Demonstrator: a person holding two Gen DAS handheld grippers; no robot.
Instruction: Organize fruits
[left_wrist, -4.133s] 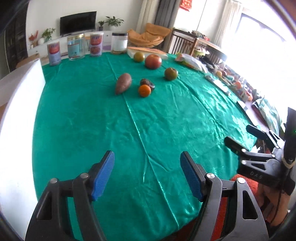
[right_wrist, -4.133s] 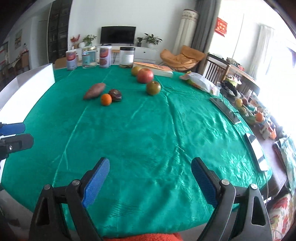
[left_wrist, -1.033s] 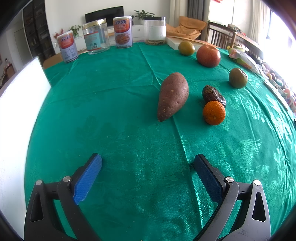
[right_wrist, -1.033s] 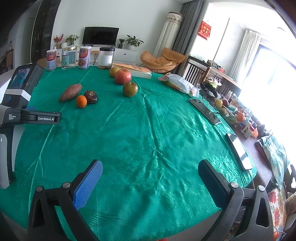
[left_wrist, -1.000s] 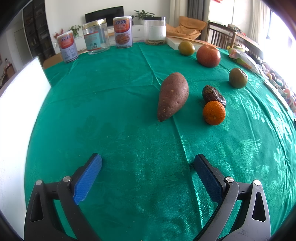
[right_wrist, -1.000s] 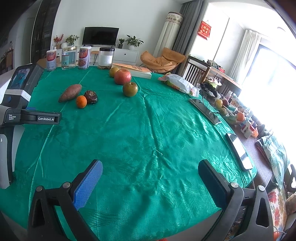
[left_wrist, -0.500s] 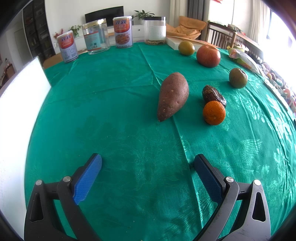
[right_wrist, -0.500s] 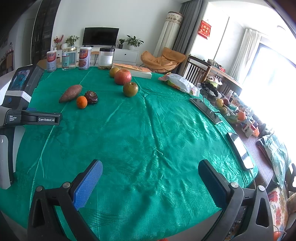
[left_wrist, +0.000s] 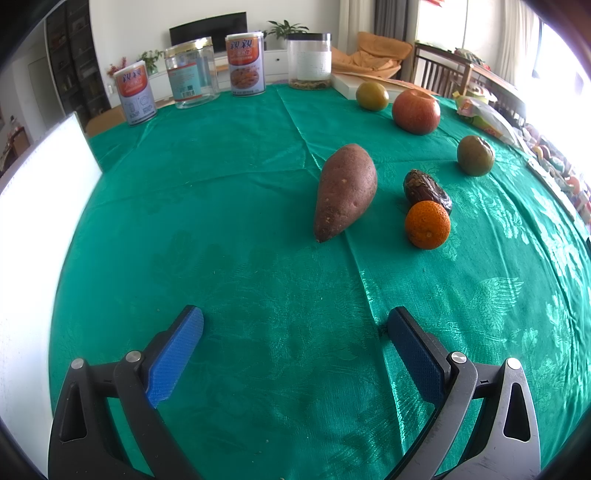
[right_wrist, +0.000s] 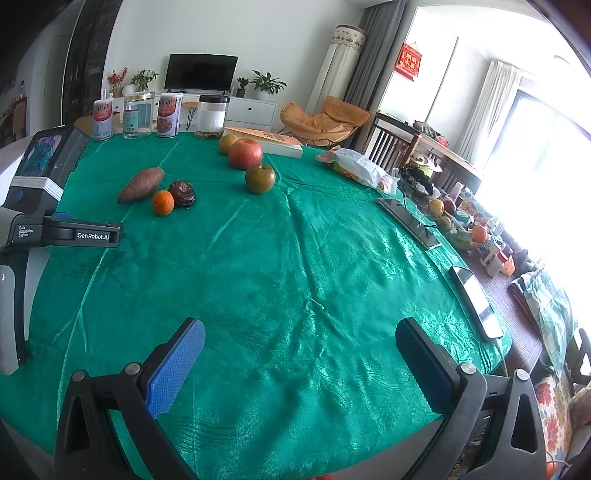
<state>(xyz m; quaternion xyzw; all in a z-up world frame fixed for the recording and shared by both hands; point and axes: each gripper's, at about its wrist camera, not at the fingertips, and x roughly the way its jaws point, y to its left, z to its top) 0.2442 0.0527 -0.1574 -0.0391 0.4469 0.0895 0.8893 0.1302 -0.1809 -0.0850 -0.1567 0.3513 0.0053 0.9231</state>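
No sorting appeared to have begun. The left gripper (left_wrist: 295, 332) and right gripper (right_wrist: 301, 345) both stood with jaws spread wide and empty, above the glossy green cloth of the bench (left_wrist: 221, 206). The tapered, rough-skinned sweet potato (left_wrist: 345, 192) lay just beside a dimpled orange (left_wrist: 427, 224) and a wrinkled dark fruit (left_wrist: 424, 186). A red apple (left_wrist: 416, 110) and two smooth greenish fruits sat farther off, scattered.

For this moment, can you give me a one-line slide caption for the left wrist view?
Open left gripper hovers over green tablecloth, facing a sweet potato and small orange.
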